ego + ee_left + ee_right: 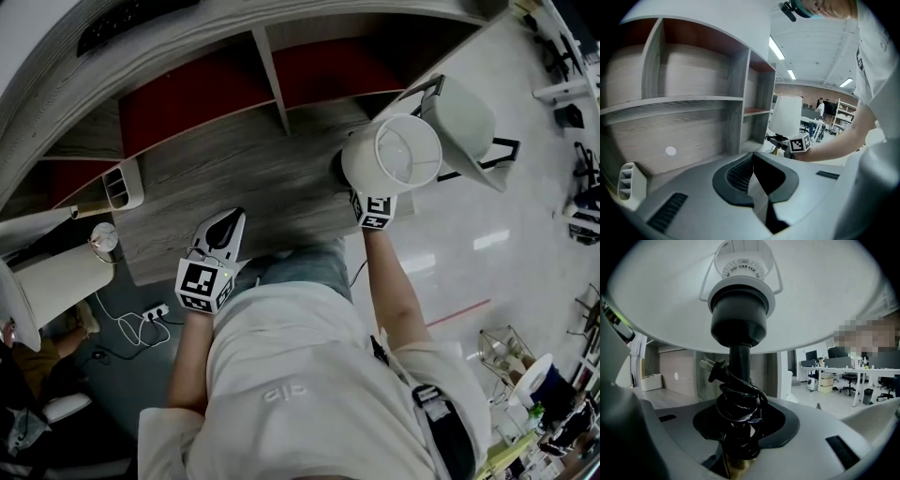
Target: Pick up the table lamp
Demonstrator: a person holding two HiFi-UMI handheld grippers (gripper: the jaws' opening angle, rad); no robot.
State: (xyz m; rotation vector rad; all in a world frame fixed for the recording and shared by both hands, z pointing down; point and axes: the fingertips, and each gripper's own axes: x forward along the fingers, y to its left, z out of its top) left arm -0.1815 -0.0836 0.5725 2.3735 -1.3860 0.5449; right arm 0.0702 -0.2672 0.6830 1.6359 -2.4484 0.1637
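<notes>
As my arm (394,291) stretches forward, my right gripper (738,448) seemingly clamps the white-shaded table lamp (392,153)'s cord-wrapped black stem (739,363).

The person wears a pale, loose, short-sleeved shirt (309,375) with a small raised mark at its middle, blue-grey trousers (305,267) showing at its 12 o'clock edge, and a dark strap (452,441) with a tag at its 4 o'clock side. The left gripper (757,187) has a smooth light-grey shell, a dark ribbed lining round the jaws, slotted vents, and a black-and-white marker cube (202,284) at its 7 o'clock end. The right gripper (740,446) has the same grey shell and dark lining.
</notes>
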